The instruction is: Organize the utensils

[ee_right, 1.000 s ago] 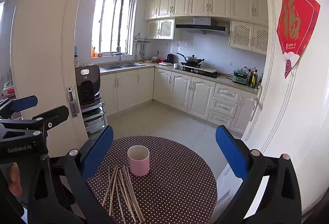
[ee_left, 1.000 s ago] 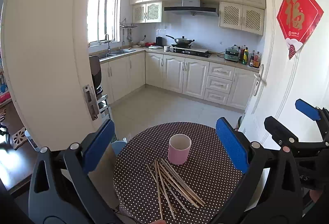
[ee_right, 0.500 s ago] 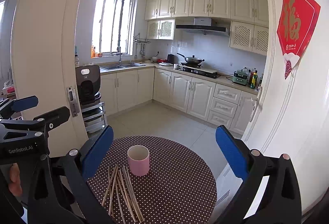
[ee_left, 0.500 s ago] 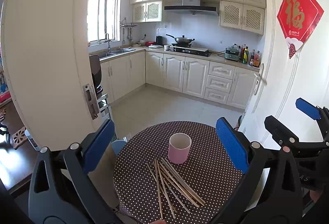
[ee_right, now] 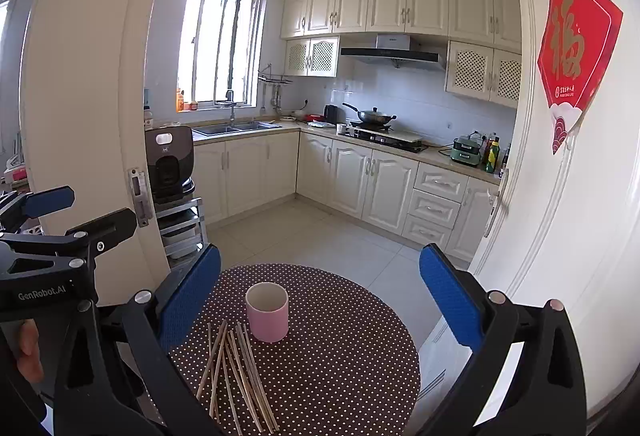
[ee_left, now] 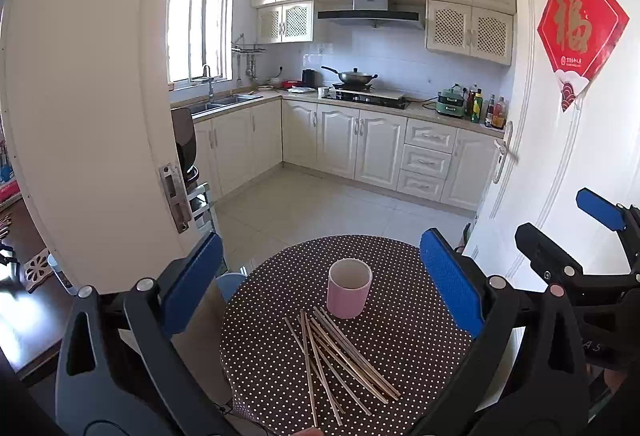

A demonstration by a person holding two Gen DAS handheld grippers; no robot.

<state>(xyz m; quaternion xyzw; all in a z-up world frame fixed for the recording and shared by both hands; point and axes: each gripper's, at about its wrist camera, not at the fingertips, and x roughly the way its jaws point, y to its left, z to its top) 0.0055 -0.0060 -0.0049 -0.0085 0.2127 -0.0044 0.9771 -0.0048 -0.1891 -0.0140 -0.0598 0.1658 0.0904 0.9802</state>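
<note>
One pink cup (ee_left: 349, 293) stands on the dotted table (ee_left: 408, 340); roughly ten chopsticks (ee_left: 340, 356) lie at its 6 o'clock. Left gripper (ee_left: 320, 296) and right gripper (ee_right: 320, 296) hover, both spread wide, empty.

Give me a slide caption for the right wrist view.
Open right gripper above a dotted round table holding a pink cup and loose chopsticks; left gripper alongside, kitchen beyond.
</note>
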